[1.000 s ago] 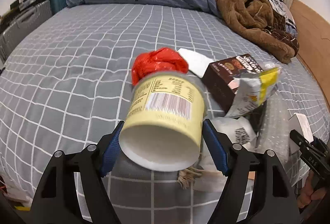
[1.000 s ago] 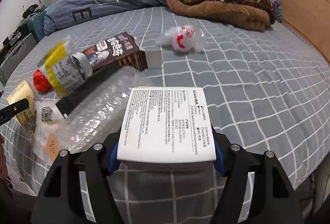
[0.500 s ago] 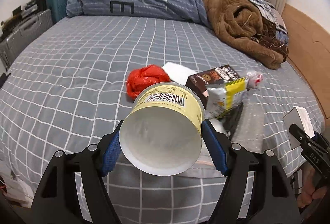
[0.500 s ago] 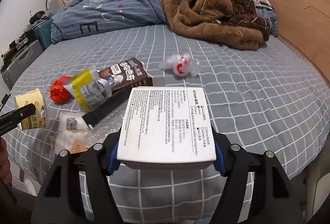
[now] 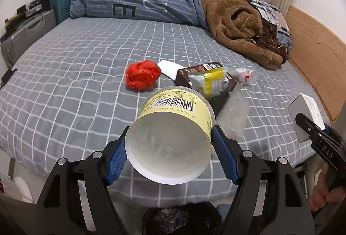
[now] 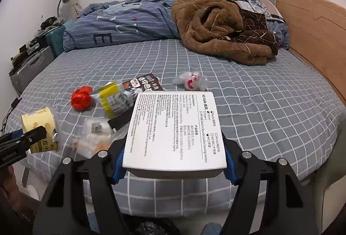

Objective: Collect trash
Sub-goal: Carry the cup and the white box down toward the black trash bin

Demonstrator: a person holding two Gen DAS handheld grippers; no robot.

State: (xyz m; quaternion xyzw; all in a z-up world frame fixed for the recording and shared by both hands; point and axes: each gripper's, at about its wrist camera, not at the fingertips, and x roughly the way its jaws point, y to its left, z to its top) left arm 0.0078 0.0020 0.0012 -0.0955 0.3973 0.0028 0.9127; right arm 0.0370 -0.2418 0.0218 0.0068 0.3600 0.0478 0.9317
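- Here, two pieces of trash are being carried at once: a yellow cup [image 5: 173,127] is being held crosswise in the left tongs [image 5: 170,152], its white bottom facing the camera, and a white box [image 6: 175,131] is being gripped flat in the right tongs [image 6: 173,161].
- Both pairs of tongs are being kept fairly wide, because each is closed on a broad thing; the blue pads [image 5: 115,159] are pressing on the cup's sides, and the box is being clamped by its two long edges.
- The step in hand is judged to be the carry to the bin: both loads are being held clear above the near edge of the bed [image 5: 64,75].
- A dark crumpled bag [image 5: 173,219] is showing below the left tongs, off the bed; whether it is the bin bag cannot be told for sure.
- The next move is judged to call for lowering each load over that bag and opening the tongs, one at a time, so nothing is dropped beside it.
- More trash is lying on the bed beyond the tongs: a red wad [image 5: 142,75], a brown carton [image 5: 201,75], a yellow-and-silver packet [image 5: 209,83], bubble wrap [image 5: 233,116] and a small plastic wrapper [image 6: 191,80].
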